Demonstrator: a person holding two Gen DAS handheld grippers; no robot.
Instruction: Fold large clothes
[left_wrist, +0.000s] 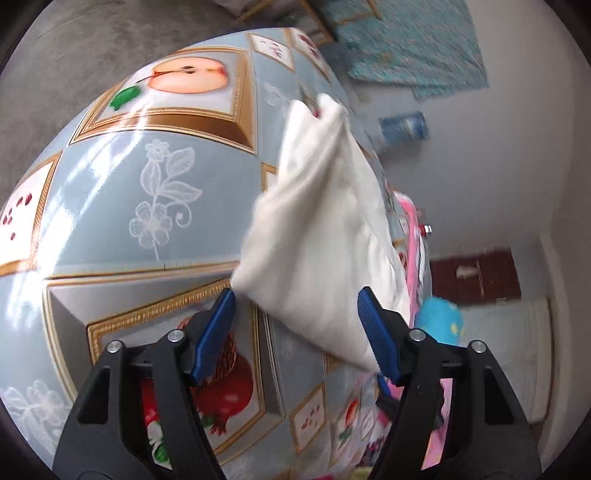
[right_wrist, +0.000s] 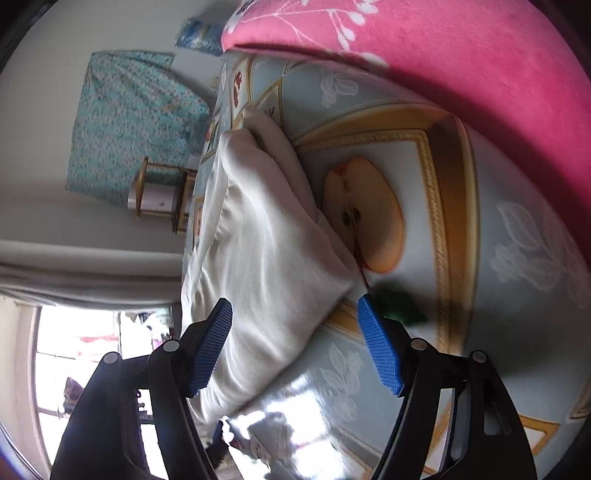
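Observation:
A white garment (left_wrist: 325, 229) lies folded into a compact bundle on a table with a blue fruit-print cloth (left_wrist: 129, 192). My left gripper (left_wrist: 297, 334) is open and empty, its blue pads just short of the bundle's near corner. In the right wrist view the same white garment (right_wrist: 266, 258) lies by the printed apple slice on the tablecloth (right_wrist: 480, 221). My right gripper (right_wrist: 295, 345) is open and empty, jaws wide apart, hovering over the bundle's near edge.
A pink flowered fabric (right_wrist: 461, 55) lies along the table's far side. A teal patterned cloth (right_wrist: 129, 129) and a small wooden stool (right_wrist: 162, 195) are on the floor. A turquoise ball (left_wrist: 439, 321) and pink items (left_wrist: 410, 229) sit beyond the table edge.

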